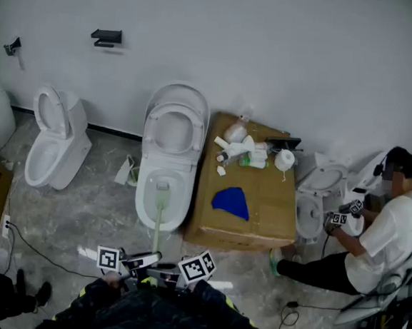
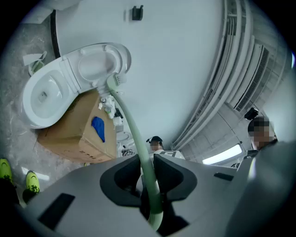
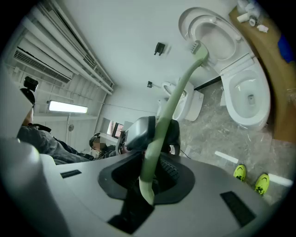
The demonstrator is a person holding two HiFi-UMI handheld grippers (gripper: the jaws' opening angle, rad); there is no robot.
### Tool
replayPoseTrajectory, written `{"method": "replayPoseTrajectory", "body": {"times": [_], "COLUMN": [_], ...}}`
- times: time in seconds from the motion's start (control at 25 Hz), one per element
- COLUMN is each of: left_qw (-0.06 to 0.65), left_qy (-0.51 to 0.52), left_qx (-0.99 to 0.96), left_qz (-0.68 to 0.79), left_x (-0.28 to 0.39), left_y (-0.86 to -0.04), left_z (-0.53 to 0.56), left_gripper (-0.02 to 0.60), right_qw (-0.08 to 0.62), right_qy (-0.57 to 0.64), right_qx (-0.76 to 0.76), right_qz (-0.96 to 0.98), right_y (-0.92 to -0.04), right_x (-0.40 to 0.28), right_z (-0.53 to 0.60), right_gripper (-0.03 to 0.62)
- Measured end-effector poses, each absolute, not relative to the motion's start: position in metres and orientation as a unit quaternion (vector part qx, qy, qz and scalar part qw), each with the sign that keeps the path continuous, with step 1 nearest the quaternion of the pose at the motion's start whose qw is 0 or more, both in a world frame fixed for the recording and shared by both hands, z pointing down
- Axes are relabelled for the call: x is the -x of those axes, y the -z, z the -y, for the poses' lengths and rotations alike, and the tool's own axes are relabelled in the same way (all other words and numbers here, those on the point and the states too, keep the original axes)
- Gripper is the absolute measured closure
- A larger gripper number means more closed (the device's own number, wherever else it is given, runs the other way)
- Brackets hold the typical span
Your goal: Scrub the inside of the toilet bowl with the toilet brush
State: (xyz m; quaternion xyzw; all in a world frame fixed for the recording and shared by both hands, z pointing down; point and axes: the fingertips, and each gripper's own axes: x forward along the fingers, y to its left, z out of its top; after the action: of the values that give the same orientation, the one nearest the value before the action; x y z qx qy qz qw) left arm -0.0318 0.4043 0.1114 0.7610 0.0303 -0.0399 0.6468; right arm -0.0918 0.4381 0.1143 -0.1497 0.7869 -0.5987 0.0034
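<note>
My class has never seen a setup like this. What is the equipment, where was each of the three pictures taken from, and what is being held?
There is no robot here: a person holds a two-jaw hand tool, called a gripper, in each hand. The head view comes from a camera on that person's head, looking down. The other two views come from cameras riding on the grippers, looking along their jaws. The left gripper and right gripper are both shut on the handle of one green toilet brush. The brush head reaches over the open toilet bowl. Beside the toilet stands a cardboard box carrying a blue cloth, bottles and a paper roll. A second person sits farther right.
</note>
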Motion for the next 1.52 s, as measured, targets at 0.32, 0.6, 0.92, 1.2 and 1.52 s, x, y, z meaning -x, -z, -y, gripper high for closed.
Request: {"method": "replayPoseTrajectory", "body": {"times": [0.32, 0.6, 0.92, 1.2, 1.52], "left_qw": [0.652, 0.657, 0.659, 0.662, 0.676], "left_qy": [0.035, 0.032, 0.026, 0.021, 0.022], "left_qx": [-0.757, -0.753, -0.751, -0.748, -0.737], "left_qz": [-0.027, -0.026, -0.032, -0.034, -0.013], "left_x": [0.038, 0.044, 0.051, 0.046, 0.031], "left_y": [-0.117, -0.117, -0.123, -0.130, -0.145], "left_z": [-0.405, -0.403, -0.406, -0.405, -0.373], "left_gripper": [0.491, 0.491, 0.491, 0.491, 0.491], "right_qw": [0.002, 0.007, 0.005, 0.004, -0.005], "right_qy": [0.601, 0.610, 0.610, 0.622, 0.632], "right_qx": [0.151, 0.155, 0.167, 0.170, 0.154], "right_qz": [-0.785, -0.777, -0.775, -0.765, -0.759], "right_y": [-0.118, -0.117, -0.121, -0.129, -0.143], "right_x": [0.098, 0.104, 0.111, 0.107, 0.092], "right_z": [-0.438, -0.435, -0.436, -0.436, -0.405], "right_gripper": [0.523, 0.523, 0.520, 0.519, 0.519]}}
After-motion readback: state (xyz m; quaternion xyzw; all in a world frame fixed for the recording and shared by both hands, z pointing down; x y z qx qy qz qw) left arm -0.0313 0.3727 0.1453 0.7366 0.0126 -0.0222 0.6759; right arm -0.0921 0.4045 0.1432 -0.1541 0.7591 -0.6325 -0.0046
